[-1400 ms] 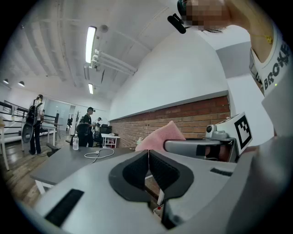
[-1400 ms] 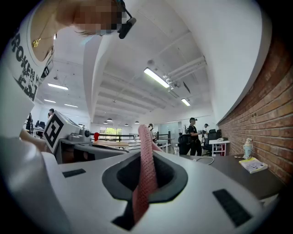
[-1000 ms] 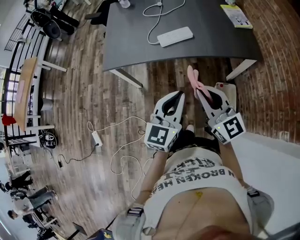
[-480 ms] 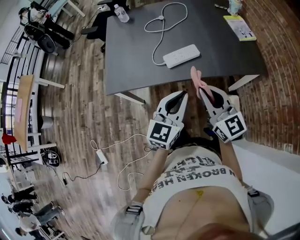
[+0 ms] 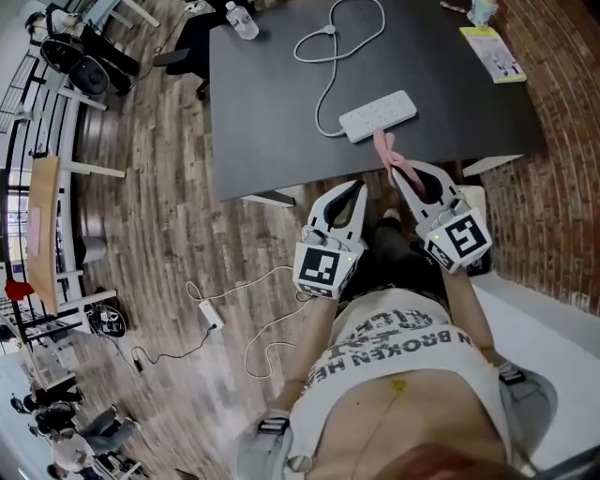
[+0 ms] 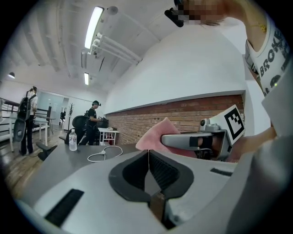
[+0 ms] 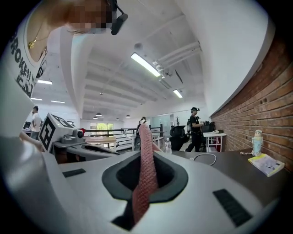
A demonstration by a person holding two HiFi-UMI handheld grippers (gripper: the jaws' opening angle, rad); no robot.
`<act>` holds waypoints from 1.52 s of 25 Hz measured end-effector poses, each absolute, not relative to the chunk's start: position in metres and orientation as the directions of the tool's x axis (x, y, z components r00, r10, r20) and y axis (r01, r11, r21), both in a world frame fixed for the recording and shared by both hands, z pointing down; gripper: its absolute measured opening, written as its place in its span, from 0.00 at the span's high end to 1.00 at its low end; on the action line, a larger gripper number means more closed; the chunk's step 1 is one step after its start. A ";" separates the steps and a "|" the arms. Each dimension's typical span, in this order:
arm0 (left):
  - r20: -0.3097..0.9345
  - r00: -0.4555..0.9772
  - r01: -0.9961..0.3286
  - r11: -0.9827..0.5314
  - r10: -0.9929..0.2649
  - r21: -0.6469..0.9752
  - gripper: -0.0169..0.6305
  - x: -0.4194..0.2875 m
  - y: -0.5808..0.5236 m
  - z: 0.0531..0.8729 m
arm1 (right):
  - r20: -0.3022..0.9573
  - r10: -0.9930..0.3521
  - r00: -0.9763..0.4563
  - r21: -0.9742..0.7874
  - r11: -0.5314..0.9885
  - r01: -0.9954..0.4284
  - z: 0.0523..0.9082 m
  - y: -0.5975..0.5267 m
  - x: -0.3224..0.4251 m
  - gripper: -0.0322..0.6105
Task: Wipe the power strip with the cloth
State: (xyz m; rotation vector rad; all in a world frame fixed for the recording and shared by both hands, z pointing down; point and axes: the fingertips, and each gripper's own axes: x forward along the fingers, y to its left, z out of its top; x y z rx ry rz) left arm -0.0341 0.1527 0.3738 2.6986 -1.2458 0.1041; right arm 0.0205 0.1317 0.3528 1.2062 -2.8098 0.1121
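The white power strip (image 5: 378,116) lies flat on the dark tabletop (image 5: 272,122). It sits close to the near edge, in the right-hand half, and is angled a little. Its white cable (image 5: 328,58) loops away toward the far edge.

The right claw (image 5: 403,174) is clamped on the pink cloth (image 5: 383,147) — the fabric stands as a narrow folded strip between the jaws and pokes out past their tips. The cloth's free end reaches over the near edge, just short of the power strip; whether the two touch cannot be made out.

The left claw (image 5: 356,187) hangs just beside the right one, at the near edge, its jaws pressed together with nothing between them.

A clear bottle (image 5: 240,17) stands by the far left corner, and a yellow booklet (image 5: 494,52) lies along the right edge. Down on the wooden floor (image 5: 159,187) — a small white adapter (image 5: 211,312) with a trailing cord.
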 end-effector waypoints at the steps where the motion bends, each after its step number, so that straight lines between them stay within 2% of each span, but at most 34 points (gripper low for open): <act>1: 0.136 0.644 -0.765 -0.632 -0.753 0.124 0.95 -0.036 0.147 0.376 | 0.110 -0.713 -0.692 -0.037 0.693 -0.720 0.354 0.125 0.018 0.92; 21: 0.159 0.565 -0.825 -0.556 -0.810 0.101 0.95 0.001 -0.024 0.375 | 0.107 -0.570 -0.815 -0.080 0.812 -0.578 0.360 -0.044 0.029 0.92; 26: 0.185 0.529 -0.849 -0.516 -0.828 0.115 0.95 0.002 -0.044 0.391 | 0.158 -0.523 -0.838 -0.056 0.842 -0.536 0.377 -0.061 0.030 0.92; 32: 0.267 0.497 -0.867 -0.488 -0.826 0.104 0.95 -0.015 -0.055 0.425 | 0.245 -0.498 -0.832 -0.036 0.853 -0.521 0.409 -0.077 0.025 0.92; 38: 0.382 0.512 -0.851 -0.514 -0.770 0.103 0.87 -0.032 -0.061 0.474 | 0.317 -0.483 -0.816 -0.070 0.846 -0.529 0.444 -0.088 0.014 0.92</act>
